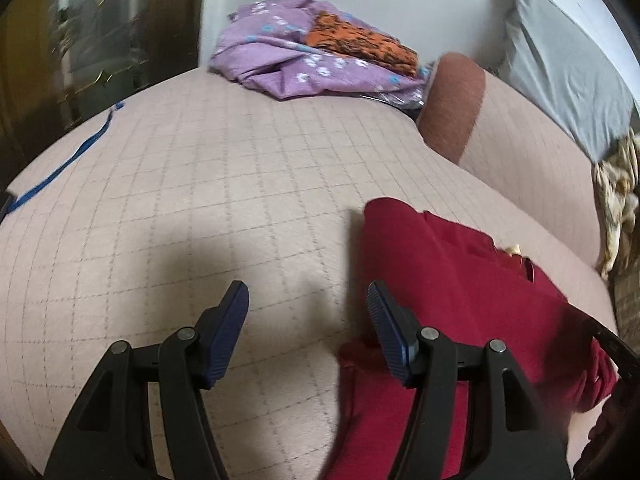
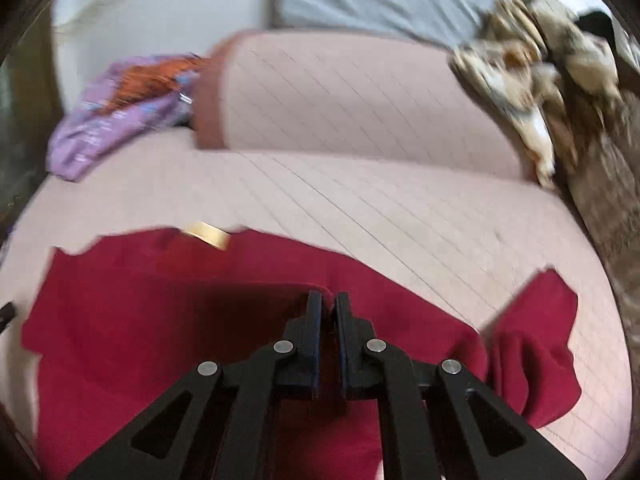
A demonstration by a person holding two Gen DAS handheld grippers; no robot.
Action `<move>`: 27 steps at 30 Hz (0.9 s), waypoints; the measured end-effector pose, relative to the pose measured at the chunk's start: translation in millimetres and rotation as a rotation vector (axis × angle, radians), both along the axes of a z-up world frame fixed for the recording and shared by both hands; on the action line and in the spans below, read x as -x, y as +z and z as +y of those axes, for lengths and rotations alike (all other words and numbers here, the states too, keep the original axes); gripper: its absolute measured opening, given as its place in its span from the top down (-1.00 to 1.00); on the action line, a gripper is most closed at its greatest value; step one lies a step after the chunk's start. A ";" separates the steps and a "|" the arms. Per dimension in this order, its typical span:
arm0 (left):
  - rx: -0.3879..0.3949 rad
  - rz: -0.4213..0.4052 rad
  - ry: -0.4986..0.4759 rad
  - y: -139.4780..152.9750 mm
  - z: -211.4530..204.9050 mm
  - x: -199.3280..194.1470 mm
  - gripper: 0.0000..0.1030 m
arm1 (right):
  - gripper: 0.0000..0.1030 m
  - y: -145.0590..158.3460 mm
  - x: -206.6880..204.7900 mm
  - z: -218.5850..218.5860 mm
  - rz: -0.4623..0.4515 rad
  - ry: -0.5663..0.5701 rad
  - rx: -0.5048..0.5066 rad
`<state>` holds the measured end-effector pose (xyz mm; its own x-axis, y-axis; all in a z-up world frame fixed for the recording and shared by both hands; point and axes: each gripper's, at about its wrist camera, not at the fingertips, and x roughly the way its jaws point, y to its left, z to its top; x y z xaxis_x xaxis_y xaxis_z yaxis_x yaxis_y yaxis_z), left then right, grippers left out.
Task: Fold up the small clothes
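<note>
Clenched on a fold of the dark red fabric garment [image 2: 168,320], the right gripper [image 2: 329,300] has its two black jaws nearly together with a thin ridge of the red cloth pinched between the blue-edged pads. That garment lies spread over the near part of the pale pink bedcover with a thin grid pattern [image 2: 360,208], one loose flap lying off to the right. A small tan label [image 2: 209,234] shows at the garment's far edge; any writing on it is too blurred to read.

On the other side, the left gripper [image 1: 308,300] is released, its dark blue ribbed pads [image 1: 229,332] standing well apart above the bedcover [image 1: 180,184], with nothing between them. The red garment [image 1: 472,280] lies just beside and partly under its right-hand finger.

At the far end of the bed sits a crumpled purple cloth with white and blue flowers [image 1: 280,60], with an orange and black patterned piece [image 1: 356,42] on top of it. A grey pillow [image 1: 560,80] leans against the wall, and a blue strap [image 1: 68,160] lies along the left edge.
</note>
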<state>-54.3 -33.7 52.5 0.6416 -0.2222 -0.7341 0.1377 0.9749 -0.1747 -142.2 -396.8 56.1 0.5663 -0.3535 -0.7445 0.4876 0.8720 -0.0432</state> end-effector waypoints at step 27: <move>-0.074 -0.080 -0.159 -1.6 -53.2 15.5 -0.33 | 0.07 -19.9 1.6 15.6 0.068 0.059 -0.126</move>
<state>-69.8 -86.9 50.8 0.6596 -0.2731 -0.7002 0.3020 0.9494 -0.0858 -143.7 -381.2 36.2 0.5298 -0.2228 -0.8183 0.4353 0.8995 0.0369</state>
